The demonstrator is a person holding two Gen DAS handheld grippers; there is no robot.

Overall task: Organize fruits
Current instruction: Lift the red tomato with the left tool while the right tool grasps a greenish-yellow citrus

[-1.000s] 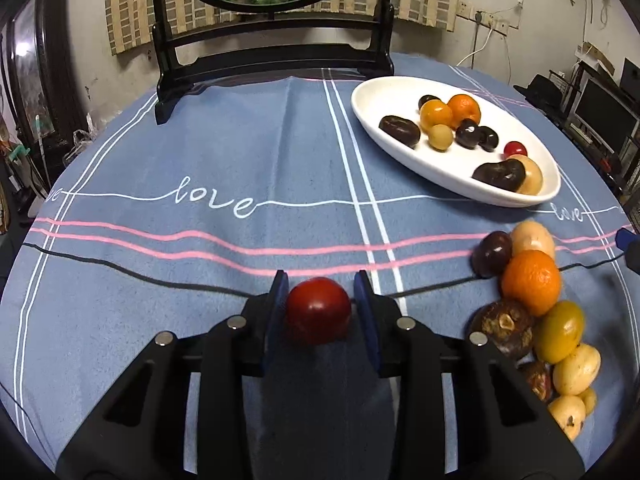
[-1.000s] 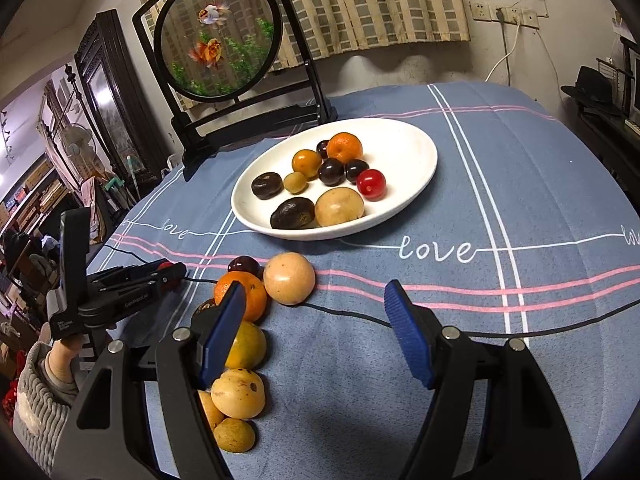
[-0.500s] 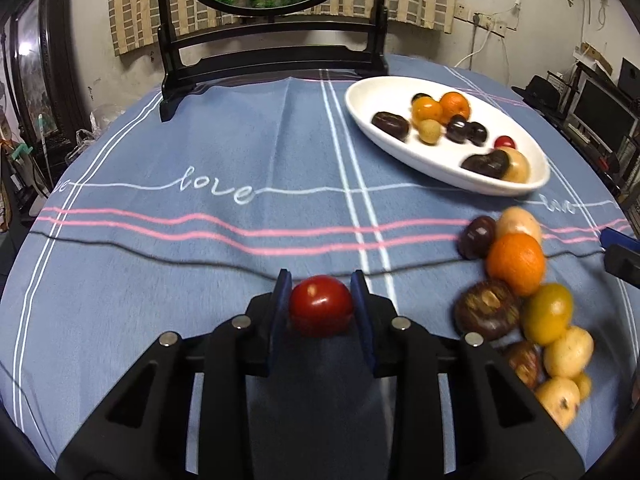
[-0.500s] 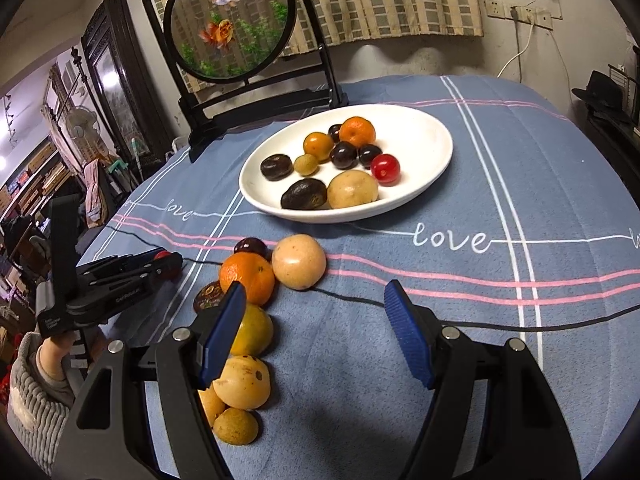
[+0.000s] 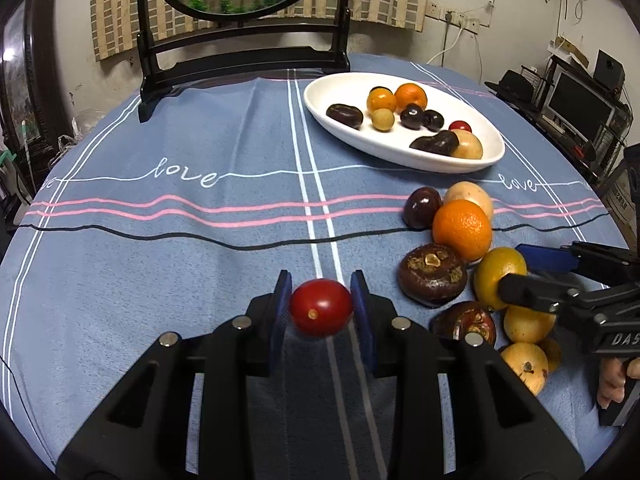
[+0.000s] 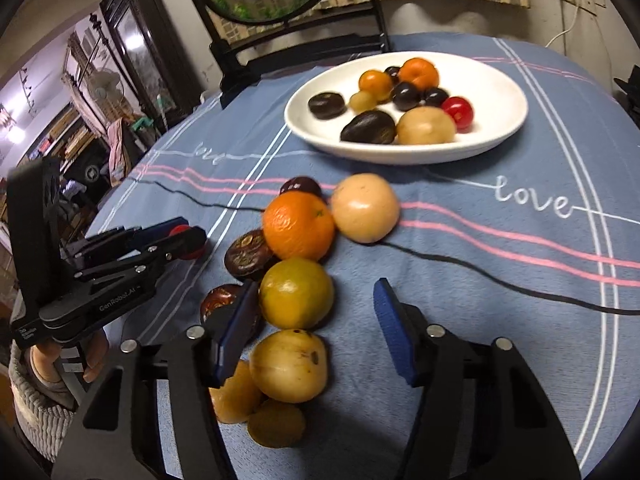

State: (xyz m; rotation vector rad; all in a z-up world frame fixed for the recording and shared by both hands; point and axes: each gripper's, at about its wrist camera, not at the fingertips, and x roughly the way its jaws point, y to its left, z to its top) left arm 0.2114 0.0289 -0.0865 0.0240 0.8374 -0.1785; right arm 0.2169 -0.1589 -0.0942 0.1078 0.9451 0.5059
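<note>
Tomato (image 5: 321, 307) clamped between left fingers (image 5: 280, 300); right fingers (image 6: 394, 332) closing beside yellow-green fruit (image 6: 296, 293)

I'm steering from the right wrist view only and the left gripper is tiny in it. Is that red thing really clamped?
Observer: Yes. In the left wrist view the left gripper is shut on the red tomato, both pads pressing on it.
Operator: Anything on the cloth ahead of it?
Observer: Bare blue tablecloth lies ahead of it; the white plate sits further off to its right.
Operator: And my own gripper?
Observer: The right gripper has its jaws closing, with nothing pressed between the pads; the yellow-green citrus sits beside one pad.
</note>
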